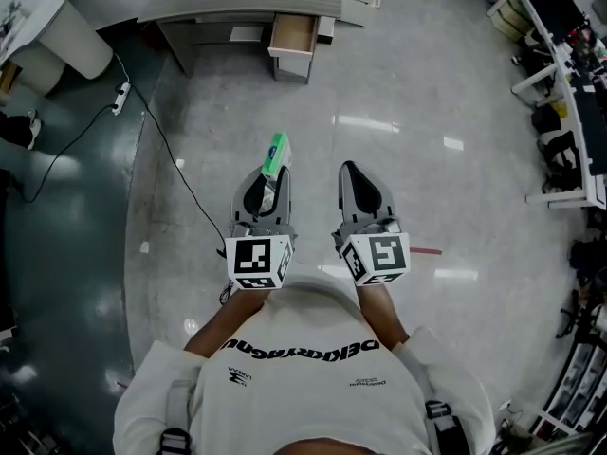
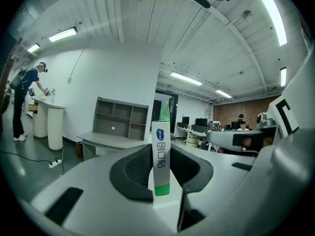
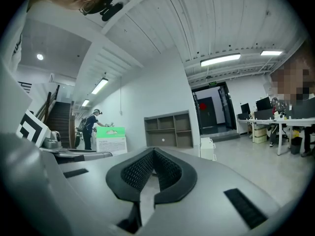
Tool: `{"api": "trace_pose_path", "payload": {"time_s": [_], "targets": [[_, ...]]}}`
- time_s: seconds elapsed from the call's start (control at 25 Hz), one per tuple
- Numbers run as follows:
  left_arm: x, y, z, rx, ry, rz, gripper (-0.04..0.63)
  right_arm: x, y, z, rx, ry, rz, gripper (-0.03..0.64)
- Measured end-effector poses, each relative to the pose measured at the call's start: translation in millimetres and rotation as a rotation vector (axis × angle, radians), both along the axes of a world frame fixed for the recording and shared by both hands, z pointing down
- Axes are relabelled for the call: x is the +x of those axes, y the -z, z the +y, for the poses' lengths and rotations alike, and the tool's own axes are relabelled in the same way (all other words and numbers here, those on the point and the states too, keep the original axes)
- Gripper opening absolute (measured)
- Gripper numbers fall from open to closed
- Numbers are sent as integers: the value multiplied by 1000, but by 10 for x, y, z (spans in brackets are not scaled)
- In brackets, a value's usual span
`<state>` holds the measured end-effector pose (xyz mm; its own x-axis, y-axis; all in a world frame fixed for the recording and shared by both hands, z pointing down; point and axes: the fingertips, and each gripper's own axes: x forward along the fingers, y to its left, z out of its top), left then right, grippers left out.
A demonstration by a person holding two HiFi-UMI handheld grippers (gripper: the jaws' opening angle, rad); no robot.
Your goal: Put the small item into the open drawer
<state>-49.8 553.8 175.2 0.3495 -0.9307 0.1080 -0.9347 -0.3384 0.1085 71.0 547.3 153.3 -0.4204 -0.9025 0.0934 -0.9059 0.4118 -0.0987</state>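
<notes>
My left gripper (image 1: 268, 180) is shut on a small white and green box (image 1: 276, 152), which sticks out forward past the fingertips. In the left gripper view the box (image 2: 161, 154) stands upright between the dark pads of that gripper (image 2: 161, 177). My right gripper (image 1: 350, 171) is beside it, shut with nothing in it; its pads meet at the tips (image 3: 153, 156). The open drawer (image 1: 292, 38) hangs out of a grey desk (image 1: 237, 3) far ahead across the floor. The right gripper view shows the held box (image 3: 110, 139) at the left.
A grey shelf unit (image 2: 120, 118) sits on the desk. A black cable and a power strip (image 1: 120, 98) lie on the floor at the left, near a round white table (image 1: 57, 31). Office desks and chairs (image 1: 569, 112) line the right side. A person (image 2: 24, 100) stands far left.
</notes>
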Motion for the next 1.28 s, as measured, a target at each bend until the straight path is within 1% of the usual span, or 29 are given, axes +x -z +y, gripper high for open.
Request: {"api": "trace_pose_path", "payload": {"time_s": [0.24, 0.56, 0.68, 0.8, 1.0, 1.12, 1.28], "targets": [[-24, -20, -895, -19, -31, 5, 98, -72, -23, -879, -21, -5, 7, 32], [-296, 88, -2343, -23, -63, -2, 98, -380, 90, -2294, -18, -34, 15, 32], [-393, 80, -2785, -26, -83, -6, 98, -477, 66, -2743, -24, -54, 15, 32], [-509, 45, -3114, -35, -99, -3, 98, -582, 50, -3069, -27, -74, 21, 32], [-548, -150, -3488, -91, -111, 12, 98, -594, -23, -3432, -43, -94, 33, 32], [-594, -188, -3695, -95, -110, 25, 98, -603, -61, -3635, -47, -103, 38, 32], [-625, -240, -3977, -102, -93, 32, 98, -634, -124, -3887, -50, -90, 37, 32]]}}
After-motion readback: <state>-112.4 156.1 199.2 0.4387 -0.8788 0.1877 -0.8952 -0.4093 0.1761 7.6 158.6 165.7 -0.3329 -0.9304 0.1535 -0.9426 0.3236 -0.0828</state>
